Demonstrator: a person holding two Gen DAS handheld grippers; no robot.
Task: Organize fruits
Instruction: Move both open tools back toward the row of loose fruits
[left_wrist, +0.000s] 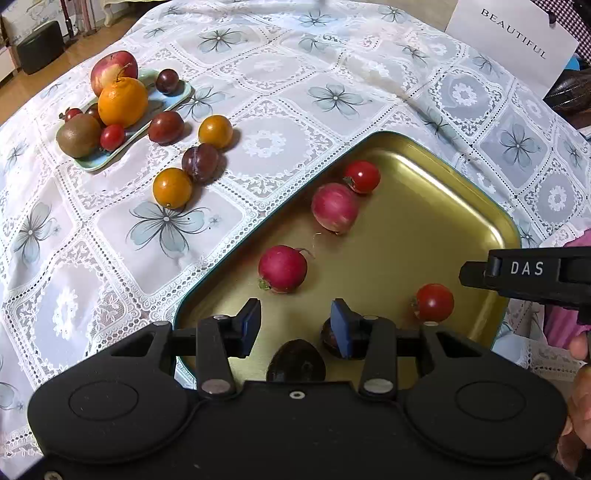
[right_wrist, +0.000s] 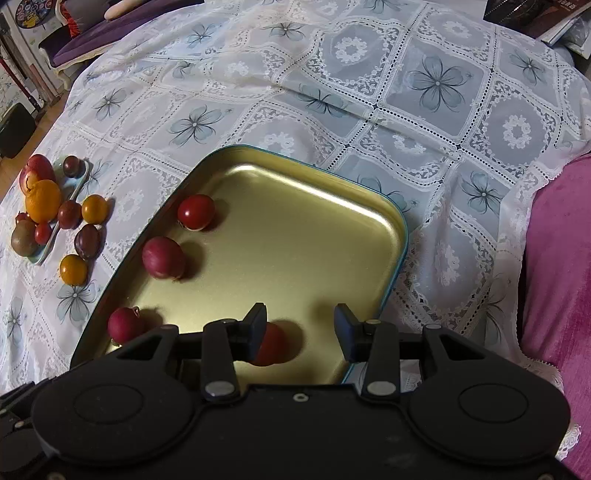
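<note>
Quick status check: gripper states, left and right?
Left gripper: open, holding nothing, above the gold tray.
Right gripper: open, holding nothing.

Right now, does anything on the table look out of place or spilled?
Yes. Four fruits lie loose on the cloth beside the small plate, not on it: two orange tomatoes and two dark plums. The gold tray holds two radishes among tomatoes. Nothing looks spilled or damaged.
</note>
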